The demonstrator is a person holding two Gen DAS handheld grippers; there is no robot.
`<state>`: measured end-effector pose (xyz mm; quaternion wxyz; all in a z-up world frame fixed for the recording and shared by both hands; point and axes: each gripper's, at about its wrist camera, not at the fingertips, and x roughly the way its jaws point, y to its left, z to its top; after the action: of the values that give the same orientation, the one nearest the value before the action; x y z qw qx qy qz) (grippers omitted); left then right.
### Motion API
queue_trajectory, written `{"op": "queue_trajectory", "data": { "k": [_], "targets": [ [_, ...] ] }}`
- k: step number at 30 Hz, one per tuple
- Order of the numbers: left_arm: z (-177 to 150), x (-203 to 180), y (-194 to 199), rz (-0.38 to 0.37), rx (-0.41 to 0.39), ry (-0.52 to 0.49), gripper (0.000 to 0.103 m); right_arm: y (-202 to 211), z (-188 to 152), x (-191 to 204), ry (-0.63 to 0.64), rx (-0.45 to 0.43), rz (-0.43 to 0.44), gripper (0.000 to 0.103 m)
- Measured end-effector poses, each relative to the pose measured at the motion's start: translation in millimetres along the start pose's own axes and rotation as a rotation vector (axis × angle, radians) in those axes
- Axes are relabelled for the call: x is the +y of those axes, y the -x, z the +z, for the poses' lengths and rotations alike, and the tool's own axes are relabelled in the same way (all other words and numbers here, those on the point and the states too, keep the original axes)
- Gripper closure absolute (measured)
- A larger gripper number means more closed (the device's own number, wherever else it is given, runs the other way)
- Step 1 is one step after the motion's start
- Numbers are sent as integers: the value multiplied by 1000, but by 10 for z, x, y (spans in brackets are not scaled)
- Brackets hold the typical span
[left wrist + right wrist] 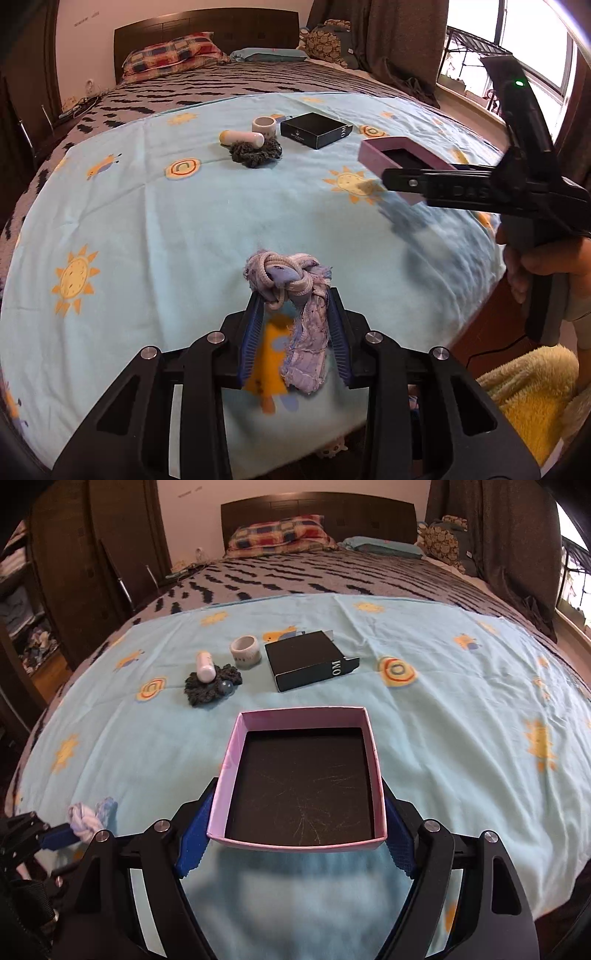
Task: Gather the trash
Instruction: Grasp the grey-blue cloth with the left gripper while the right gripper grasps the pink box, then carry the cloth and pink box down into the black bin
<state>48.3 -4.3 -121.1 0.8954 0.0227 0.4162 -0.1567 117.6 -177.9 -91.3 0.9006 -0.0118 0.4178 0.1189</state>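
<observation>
With left gripper (295,299) clamped on knotted rag (288,280) and right gripper (297,819) clamped on pink box (303,775), risk of box tilting, slipping free.

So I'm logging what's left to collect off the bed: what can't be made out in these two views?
- Small print on the black box: too small in both views beyond "OM".
- Blue bead-like item on the dark scrunchie: too small in the right wrist view.
- Pink box: near end hidden by the right gripper in the left wrist view.
- Knotted rag: lower end blurred.
</observation>
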Motion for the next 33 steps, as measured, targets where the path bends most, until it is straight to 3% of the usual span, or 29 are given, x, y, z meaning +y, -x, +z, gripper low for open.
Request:
{"op": "queue_trajectory", "data": {
  "k": [11,17,26,33],
  "targets": [
    [-427,-229,588,-67,-39,-1,70,918,-730,154,43,-62,87,23],
    [-747,-378,751,-100,-20,-11,70,1127,-1253,277,28,-23,139,23],
    [-1324,-477,537,-124,111,10,70,948,-1940,296,-81,117,185,23],
    [-1735,-507,69,-135,255,38,70,535,-2288,348,-104,248,174,23]
  ]
}}
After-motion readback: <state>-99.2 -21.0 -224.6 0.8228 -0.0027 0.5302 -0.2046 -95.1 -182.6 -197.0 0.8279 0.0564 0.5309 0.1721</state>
